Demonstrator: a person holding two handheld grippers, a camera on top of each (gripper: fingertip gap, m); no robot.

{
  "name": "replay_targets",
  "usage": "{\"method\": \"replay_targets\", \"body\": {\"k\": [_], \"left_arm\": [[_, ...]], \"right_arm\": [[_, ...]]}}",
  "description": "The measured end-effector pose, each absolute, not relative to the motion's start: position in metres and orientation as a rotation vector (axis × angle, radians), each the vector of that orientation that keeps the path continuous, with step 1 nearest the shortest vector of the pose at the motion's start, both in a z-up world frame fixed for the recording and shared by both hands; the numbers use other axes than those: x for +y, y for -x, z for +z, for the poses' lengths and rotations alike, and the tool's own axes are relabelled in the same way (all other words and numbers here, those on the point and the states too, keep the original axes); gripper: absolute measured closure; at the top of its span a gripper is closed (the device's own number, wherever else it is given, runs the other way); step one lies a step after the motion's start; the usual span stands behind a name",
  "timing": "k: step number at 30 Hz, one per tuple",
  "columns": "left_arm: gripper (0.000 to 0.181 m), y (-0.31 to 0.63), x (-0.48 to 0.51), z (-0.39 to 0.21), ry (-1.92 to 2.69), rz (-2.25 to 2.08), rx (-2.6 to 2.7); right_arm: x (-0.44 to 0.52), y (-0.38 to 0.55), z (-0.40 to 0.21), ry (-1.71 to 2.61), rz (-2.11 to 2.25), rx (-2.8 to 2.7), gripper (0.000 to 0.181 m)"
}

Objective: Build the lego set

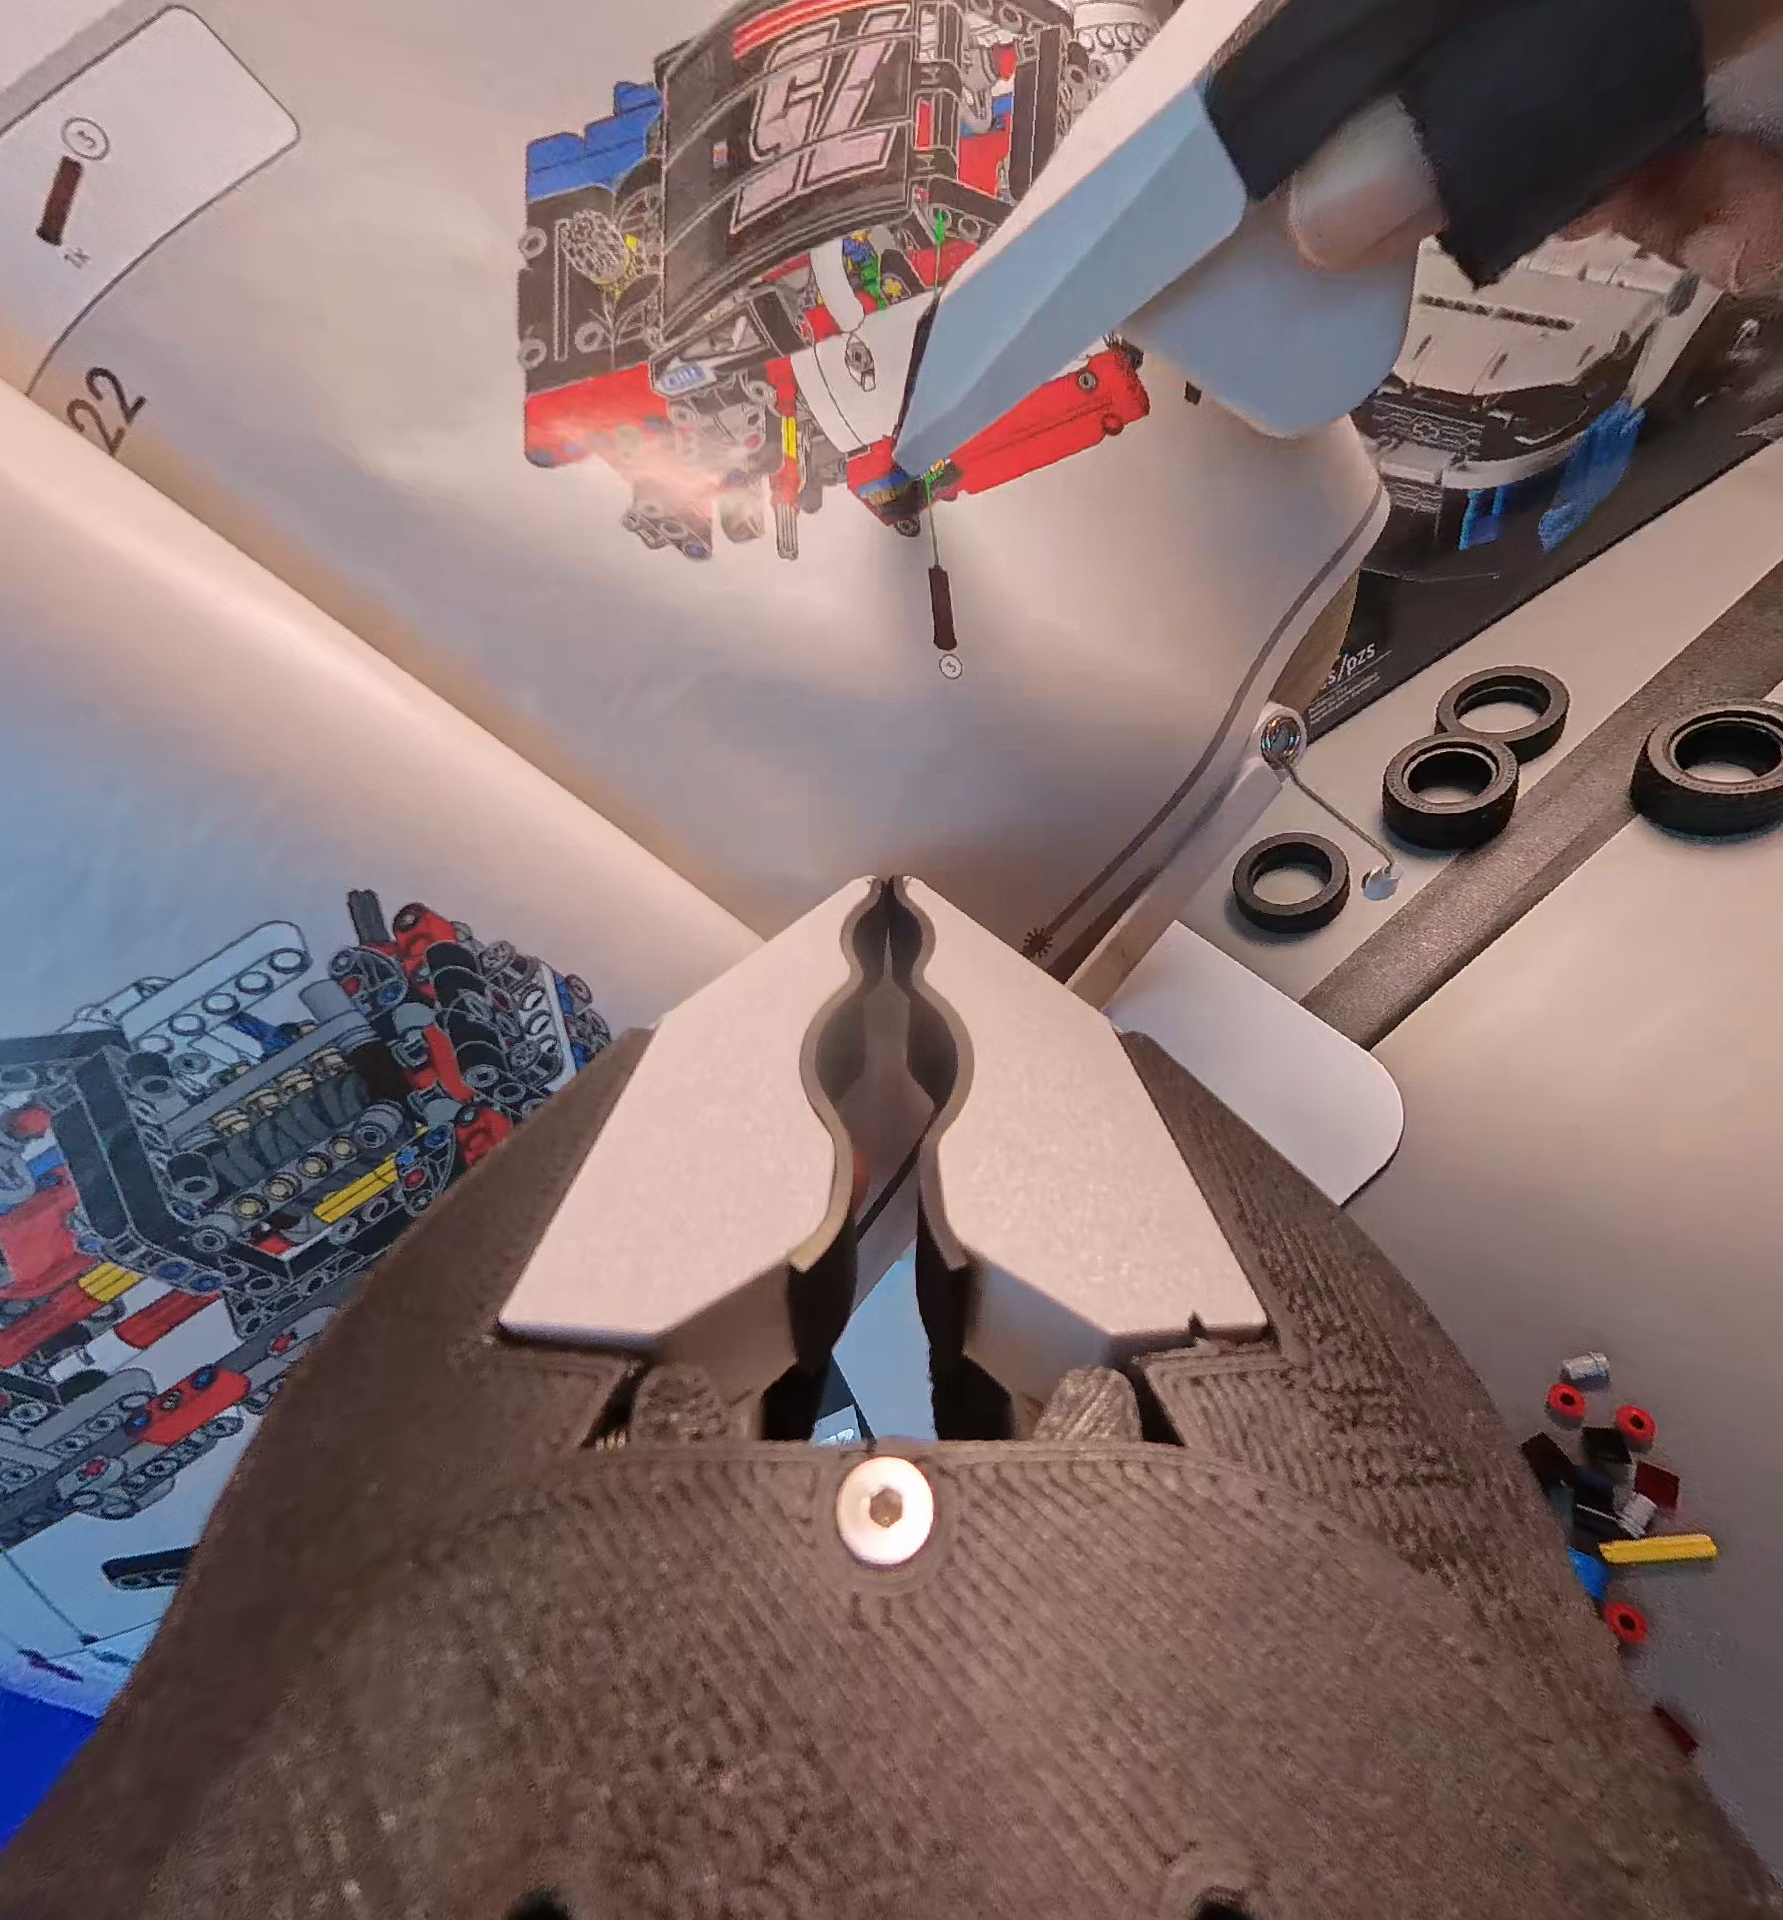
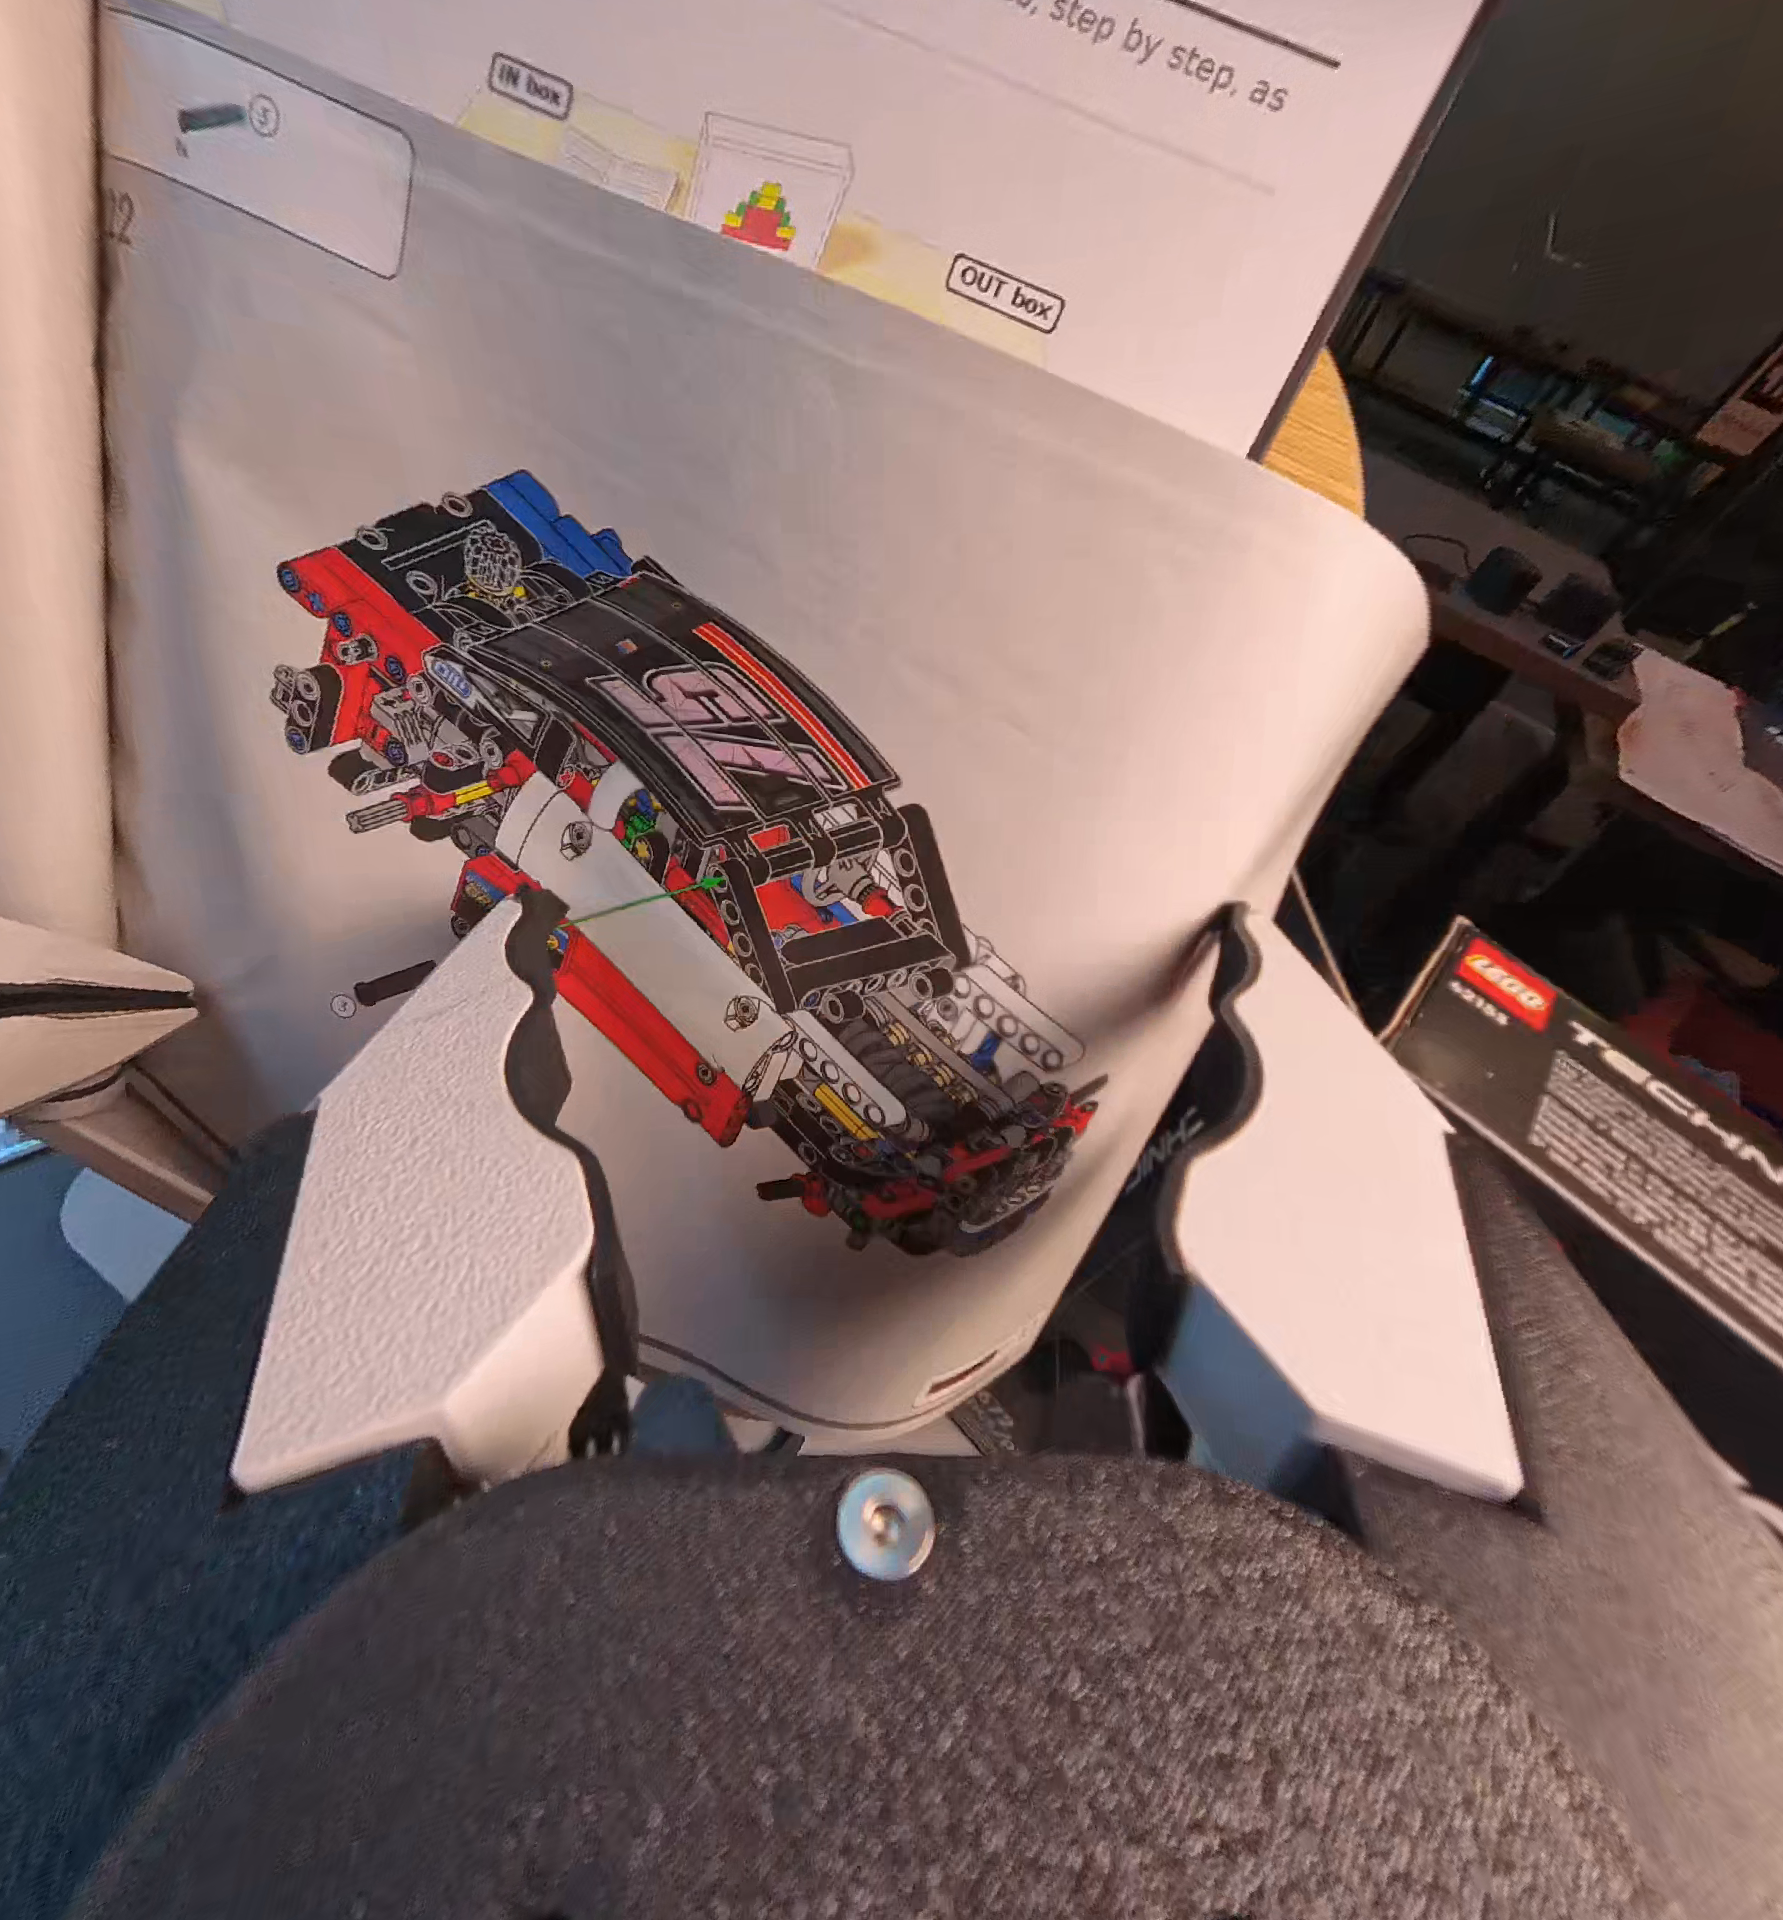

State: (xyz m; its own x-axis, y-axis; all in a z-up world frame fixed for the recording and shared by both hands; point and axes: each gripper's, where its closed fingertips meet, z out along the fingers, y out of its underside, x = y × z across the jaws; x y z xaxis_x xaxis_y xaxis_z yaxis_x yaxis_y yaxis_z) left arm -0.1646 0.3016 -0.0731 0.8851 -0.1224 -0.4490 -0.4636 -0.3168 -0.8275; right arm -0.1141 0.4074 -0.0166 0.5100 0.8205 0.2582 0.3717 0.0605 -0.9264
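1. In the left wrist view, we see our left gripper [image 1: 889, 883] with its fingers pressed together at the tips, pinching nothing, poised over the open instruction booklet [image 1: 575, 727].
2. Just right of that gripper lies a loose heap of small lego pieces [image 1: 1614, 1496], red, black, yellow and blue, on the bare white table [image 1: 1593, 1195]; they sit in no container.
3. Farther ahead and to the right, four black rubber tyres [image 1: 1450, 792] lie flat on the table, two of them touching.
4. Beyond the tyres stands the dark lego box [image 1: 1552, 436], printed with a picture of a white car. We see writing on it and on the booklet, including step numbers, and we leave it unquoted.
5. The right gripper [image 1: 913, 436] shows ahead in this view, one pale finger resting its tip on the booklet's drawing, held by a gloved hand [image 1: 1469, 125].
6. Only the right wrist view shows the right gripper [image 2: 871, 925] spread wide, its fingers either side of the curled booklet page [image 2: 866, 623].
7. Only there, too, a printed sheet [image 2: 970, 125] stands behind the booklet, drawn with labelled boxes, and the lego box [image 2: 1645, 1122] lies right of the gripper, showing its red logo.
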Motion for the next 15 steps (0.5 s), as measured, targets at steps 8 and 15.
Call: {"method": "replay_targets", "body": {"k": [8, 15], "left_arm": [[0.181, 0.165, 0.302, -0.073, 1.878, 0.355, 0.44], [0.181, 0.165, 0.3, -0.072, 1.871, 0.316, 0.427]], "right_arm": [[0.397, 0.084, -0.003, 1.4, 0.327, -0.968, 0.129], [0.368, 0.058, -0.02, 1.354, 0.449, -0.973, 0.128]]}}
